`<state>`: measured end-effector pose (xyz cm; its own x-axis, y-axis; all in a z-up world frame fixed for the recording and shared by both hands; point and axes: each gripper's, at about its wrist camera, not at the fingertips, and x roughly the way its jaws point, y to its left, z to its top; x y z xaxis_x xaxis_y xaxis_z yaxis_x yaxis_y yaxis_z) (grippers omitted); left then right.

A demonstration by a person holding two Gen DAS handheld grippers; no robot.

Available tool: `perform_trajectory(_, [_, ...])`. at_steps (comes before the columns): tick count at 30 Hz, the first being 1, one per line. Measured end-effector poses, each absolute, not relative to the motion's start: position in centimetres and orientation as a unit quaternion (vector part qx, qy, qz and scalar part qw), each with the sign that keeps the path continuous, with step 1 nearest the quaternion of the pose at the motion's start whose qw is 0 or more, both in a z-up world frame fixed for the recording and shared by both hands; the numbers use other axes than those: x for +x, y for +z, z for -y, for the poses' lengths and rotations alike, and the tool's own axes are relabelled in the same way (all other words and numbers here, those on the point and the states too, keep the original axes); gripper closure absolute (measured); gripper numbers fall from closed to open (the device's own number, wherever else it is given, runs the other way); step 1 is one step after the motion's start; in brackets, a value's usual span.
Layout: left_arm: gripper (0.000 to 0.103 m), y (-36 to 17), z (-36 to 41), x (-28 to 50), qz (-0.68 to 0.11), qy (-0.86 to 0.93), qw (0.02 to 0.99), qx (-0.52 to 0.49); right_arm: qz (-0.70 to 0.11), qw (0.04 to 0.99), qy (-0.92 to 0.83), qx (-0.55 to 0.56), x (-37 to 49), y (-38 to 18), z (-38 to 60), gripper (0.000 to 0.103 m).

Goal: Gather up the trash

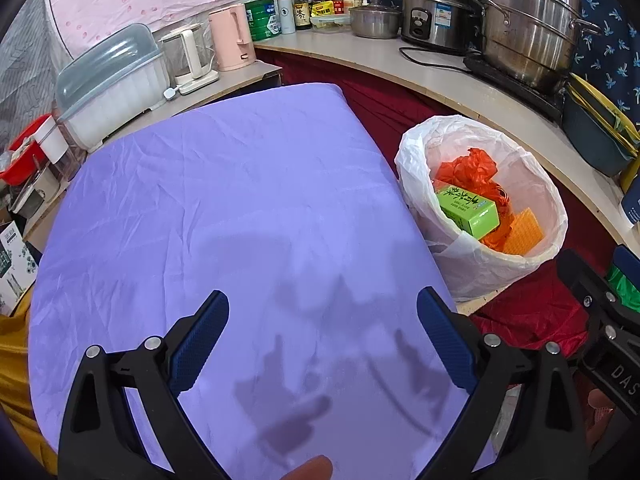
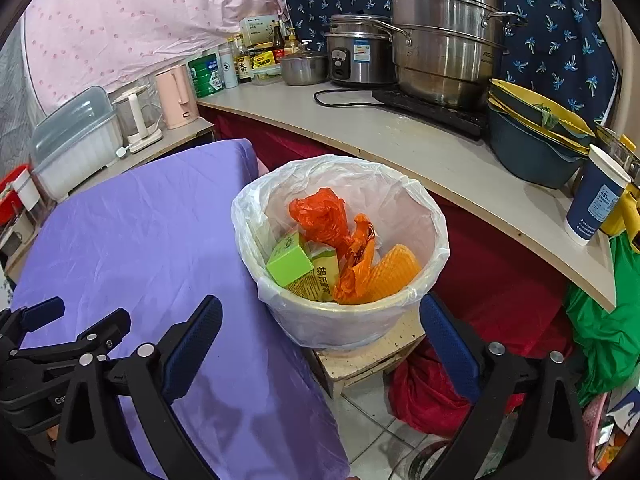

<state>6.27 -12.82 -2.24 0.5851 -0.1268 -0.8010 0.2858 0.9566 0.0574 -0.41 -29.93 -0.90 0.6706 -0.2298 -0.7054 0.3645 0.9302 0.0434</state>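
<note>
A bin lined with a white bag [image 2: 344,324] stands on a small wooden stool just right of the purple-covered table [image 2: 140,232]. In the bin lie an orange plastic bag [image 2: 324,216], a green box [image 2: 289,266], a yellow-green carton [image 2: 325,276] and an orange ribbed piece [image 2: 394,270]. My right gripper [image 2: 320,304] is open and holds nothing; it hangs above the bin's near rim. My left gripper [image 1: 322,300] is open and holds nothing, over the bare purple cloth [image 1: 240,200]. From the left wrist, the bin [image 1: 480,272] is to the right, with the green box [image 1: 468,208] showing inside.
A curved counter [image 2: 400,136] behind the bin carries steel pots [image 2: 444,40], a rice cooker [image 2: 356,56], stacked bowls [image 2: 532,148] and a paper cup [image 2: 598,196]. Kettles [image 1: 232,36] and a lidded box [image 1: 112,84] stand beyond the table. Red cloth [image 2: 428,396] and a green bag [image 2: 604,328] lie on the floor.
</note>
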Motion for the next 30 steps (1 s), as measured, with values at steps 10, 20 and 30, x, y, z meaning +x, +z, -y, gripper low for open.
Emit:
perform_trajectory(10, [0.012, -2.3, 13.1, 5.7, -0.448, -0.118, 0.881, 0.095, -0.370, 0.909, -0.169, 0.096, -1.4, -0.6, 30.2, 0.007])
perform_trajectory(20, [0.012, -2.1, 13.4, 4.7, -0.434, -0.113, 0.889, 0.094, -0.352, 0.916, -0.163, 0.104, -2.7, 0.2, 29.8, 0.007])
perform_trajectory(30, [0.012, -2.2, 13.3, 4.4, -0.428, -0.109, 0.892, 0.092, -0.352, 0.916, -0.162, 0.100, -2.8, 0.0, 29.4, 0.007])
